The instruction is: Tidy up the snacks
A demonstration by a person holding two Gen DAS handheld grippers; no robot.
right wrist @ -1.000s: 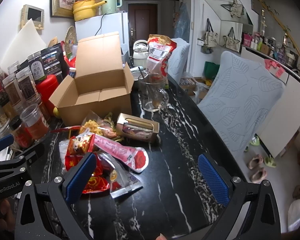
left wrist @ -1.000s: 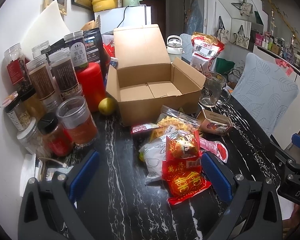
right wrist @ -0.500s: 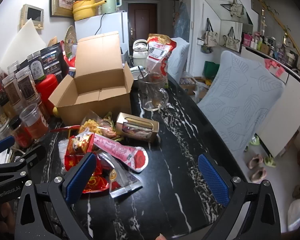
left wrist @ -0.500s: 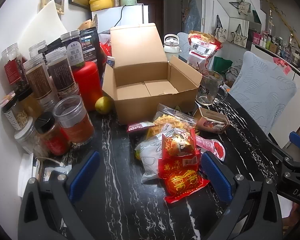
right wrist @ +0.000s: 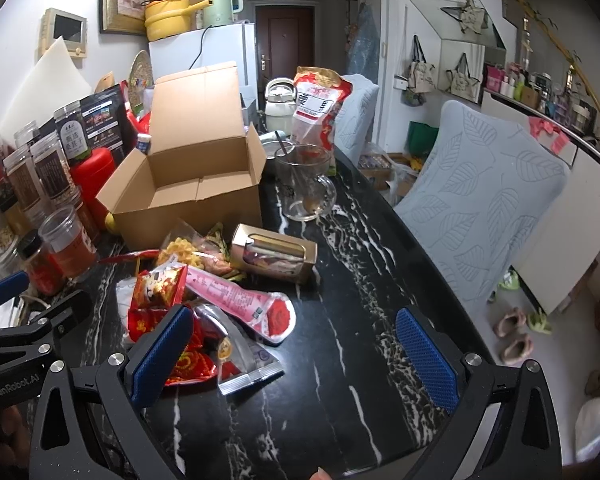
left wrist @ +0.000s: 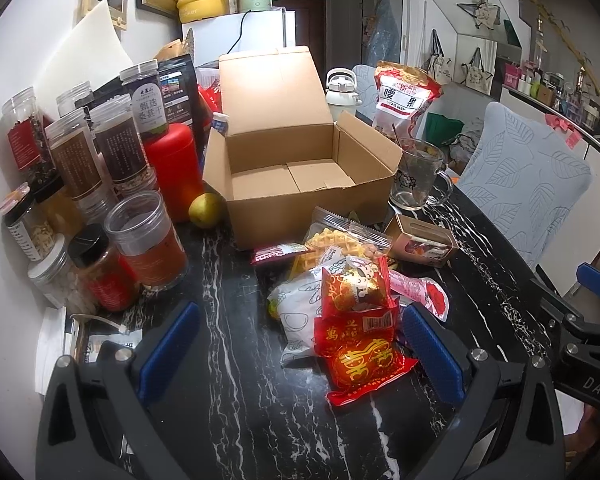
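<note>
A heap of snack packets (left wrist: 352, 300) lies on the black marbled table (left wrist: 228, 400) just in front of the open cardboard box (left wrist: 296, 184), hemmed in by jars (left wrist: 148, 248) and a red canister (left wrist: 172, 168) on the left and a glass mug (left wrist: 418, 178) and a small windowed carton (left wrist: 422, 240) on the right. The left gripper (left wrist: 300, 350) and the right gripper (right wrist: 292, 354) both hover low over the table with fingers spread wide, holding nothing. Only the right wrist view shows the clear packet (right wrist: 240, 354) at the heap's near edge and slippers (right wrist: 516, 334) on the floor.

Even indoor light, sharp focus, fisheye-bent edges, dark corners
</note>
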